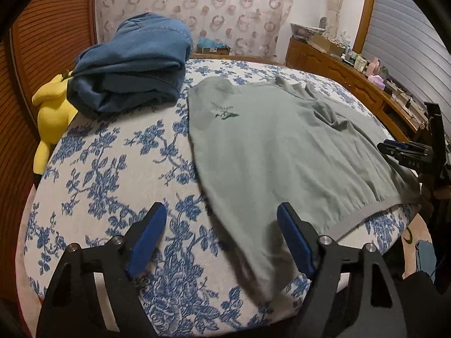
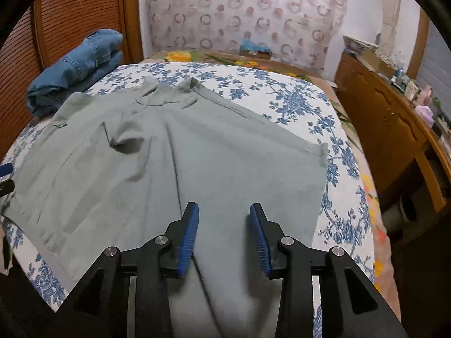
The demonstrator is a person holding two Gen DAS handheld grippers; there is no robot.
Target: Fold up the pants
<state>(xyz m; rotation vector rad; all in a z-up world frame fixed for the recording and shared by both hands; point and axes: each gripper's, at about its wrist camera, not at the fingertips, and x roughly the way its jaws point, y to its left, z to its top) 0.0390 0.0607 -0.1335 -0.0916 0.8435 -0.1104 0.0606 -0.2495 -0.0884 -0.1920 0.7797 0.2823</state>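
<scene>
Now, in my left view, my left claw (image 1: pixel 221 239) hangs spread over the bed (image 1: pixel 118 169), the grey garment (image 1: pixel 282 152) loose between its jaws. In my right view, my right claw (image 2: pixel 223 236) gapes, gripping nothing, above the garment (image 2: pixel 197 155).

**Inspector A:** Obstructions, left wrist view?

**Inspector B:** Folded jeans (image 1: pixel 132 62) and yellow plush toy (image 1: pixel 53 112), upper left. Cluttered wooden dresser (image 1: pixel 338 70) along the right edge.

**Inspector A:** Free passage?

**Inspector B:** Bare floral bedspread (image 1: pixel 112 169) lower left. In the right wrist view, an open strip of bedspread right of the grey-green garment (image 2: pixel 225 169).
</scene>
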